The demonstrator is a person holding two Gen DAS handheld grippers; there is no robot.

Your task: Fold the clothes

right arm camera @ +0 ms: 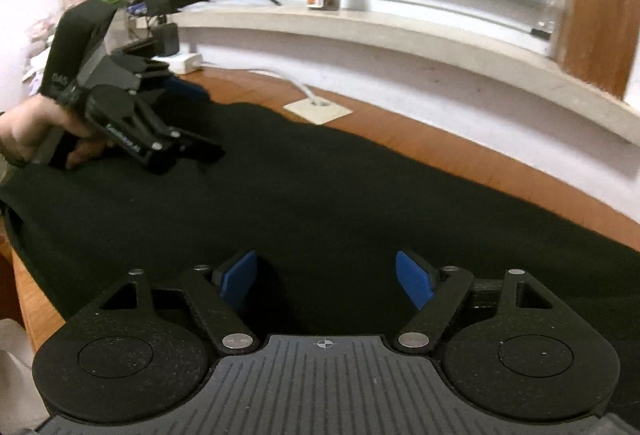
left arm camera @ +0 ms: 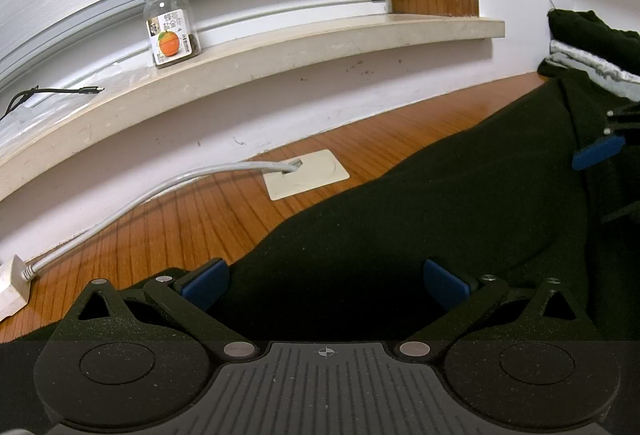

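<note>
Dark garment (right arm camera: 320, 187) lengthwise along windowsill (right arm camera: 360, 27)

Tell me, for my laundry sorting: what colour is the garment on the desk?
Black, plain, no pattern; the garment shows best in the right wrist view.

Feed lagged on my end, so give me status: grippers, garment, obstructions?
Left hand-held gripper open, empty, over dark garment. Right hand-held gripper open, empty. Garment spread on wooden table. Grey cable lies clear of it.
</note>
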